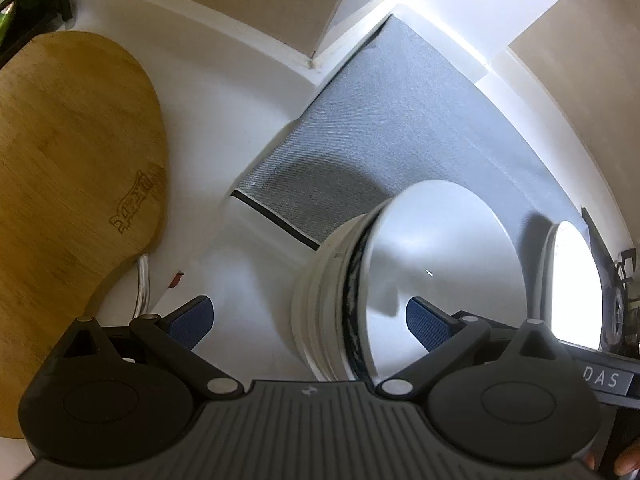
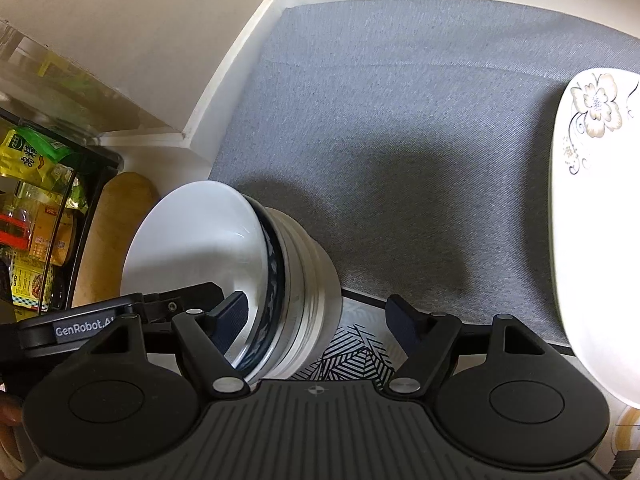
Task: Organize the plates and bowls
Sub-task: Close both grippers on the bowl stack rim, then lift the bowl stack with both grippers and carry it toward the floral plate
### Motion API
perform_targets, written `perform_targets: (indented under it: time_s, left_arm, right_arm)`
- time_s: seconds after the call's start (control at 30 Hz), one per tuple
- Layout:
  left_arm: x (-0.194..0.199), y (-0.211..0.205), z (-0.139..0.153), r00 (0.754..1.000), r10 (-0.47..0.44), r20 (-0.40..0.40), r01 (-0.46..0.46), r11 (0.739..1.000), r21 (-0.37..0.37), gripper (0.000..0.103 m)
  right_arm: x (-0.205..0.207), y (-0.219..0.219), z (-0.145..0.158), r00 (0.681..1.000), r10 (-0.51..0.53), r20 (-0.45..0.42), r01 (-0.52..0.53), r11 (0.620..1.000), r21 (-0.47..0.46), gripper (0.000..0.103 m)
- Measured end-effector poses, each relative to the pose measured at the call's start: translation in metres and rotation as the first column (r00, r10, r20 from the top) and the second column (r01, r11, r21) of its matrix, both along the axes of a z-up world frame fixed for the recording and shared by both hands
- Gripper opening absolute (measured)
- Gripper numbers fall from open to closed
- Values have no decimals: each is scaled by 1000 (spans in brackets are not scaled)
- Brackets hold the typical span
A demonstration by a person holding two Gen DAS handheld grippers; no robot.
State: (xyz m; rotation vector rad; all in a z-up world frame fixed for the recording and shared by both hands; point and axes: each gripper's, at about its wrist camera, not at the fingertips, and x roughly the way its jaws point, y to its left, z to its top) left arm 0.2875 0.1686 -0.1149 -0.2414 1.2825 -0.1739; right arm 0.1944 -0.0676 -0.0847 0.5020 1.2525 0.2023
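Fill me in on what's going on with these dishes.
A person holds a gripper in each hand over a stack of bowls on the grey mat. The left gripper and the right gripper both straddle the stack's rim, jaws open, gripping nothing. A flowered plate lies on the mat beside them, and a wooden board on the counter.

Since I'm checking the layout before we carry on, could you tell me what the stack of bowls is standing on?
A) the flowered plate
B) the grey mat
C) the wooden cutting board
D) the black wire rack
B: the stack of bowls stands at the near edge of the grey mat, apart from the wooden cutting board and the flowered plate.
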Motion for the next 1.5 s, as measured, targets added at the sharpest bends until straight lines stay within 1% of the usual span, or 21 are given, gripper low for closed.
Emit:
perform_targets:
  time_s: [0.2, 0.4, 0.53, 0.7, 0.73, 0.8, 0.87, 0.97, 1.03, 1.13, 1.2, 1.27, 1.3, 1.33, 1.37, 1.4, 1.43, 1.5]
  left_arm:
    - [4, 3, -6, 999, 9, -35, -10, 1000, -26, 102]
    - [7, 4, -11, 998, 22, -51, -24, 999, -39, 102]
    - [9, 7, -13, 997, 44, -66, -48, 997, -64, 102]
    - [13, 15, -18, 994, 70, -81, -77, 993, -94, 103]
    - [13, 16, -20, 994, 74, -79, -82, 991, -105, 103]
    - [14, 19, -21, 994, 82, -68, -90, 989, -120, 103]
    - [14, 20, -21, 994, 93, -62, -101, 987, -125, 103]
    - [13, 19, -20, 993, 101, -60, -108, 988, -109, 103]
    - [13, 14, -20, 993, 100, -57, -105, 989, -107, 103]
    - [15, 16, -18, 994, 85, -68, -92, 990, -105, 103]
    - [16, 16, -16, 994, 75, -81, -84, 990, -109, 103]
    - [22, 15, -16, 993, 49, -104, -64, 987, -150, 103]
    - [24, 16, -21, 992, 26, -126, -50, 980, -193, 102]
    - [25, 16, -24, 987, -1, -159, -40, 967, -251, 101]
    - [25, 15, -27, 982, -13, -187, -41, 959, -280, 101]
    - [24, 14, -28, 983, -13, -181, -36, 963, -268, 100]
    - [23, 12, -27, 985, -31, -168, -13, 966, -257, 100]
    - [23, 12, -27, 986, -47, -159, 4, 965, -261, 100]
  right_arm:
    - [3, 0, -3, 1000, -4, -11, 5, 1000, 13, 78]
    - [4, -4, -8, 1000, -10, -27, 11, 999, 33, 78]
    - [5, -7, -14, 999, -21, -44, 24, 998, 66, 78]
    - [6, -11, -26, 997, -39, -74, 48, 990, 134, 79]
    - [6, -12, -30, 996, -42, -80, 54, 987, 150, 84]
    - [5, -12, -32, 998, -32, -55, 41, 984, 173, 90]
    - [5, -9, -33, 999, -10, -40, 17, 986, 166, 93]
    - [2, 1, -33, 1000, 30, -5, -29, 990, 139, 100]
    - [1, 7, -31, 999, 49, 11, -50, 992, 116, 102]
    - [1, 11, -29, 998, 55, 19, -56, 994, 95, 102]
    - [1, 9, -27, 999, 45, 19, -47, 993, 105, 101]
    - [1, 8, -27, 999, 36, 20, -38, 993, 111, 98]
    - [0, 6, -27, 999, 33, 21, -35, 993, 112, 93]
    - [0, 5, -27, 999, 37, 23, -39, 992, 118, 86]
    - [0, 3, -28, 999, 47, 17, -49, 989, 137, 77]
    - [0, 4, -27, 999, 42, 16, -44, 991, 129, 76]
    - [1, 4, -27, 999, 48, 13, -49, 990, 130, 75]
    - [2, 1, -28, 999, 52, 12, -53, 988, 143, 74]
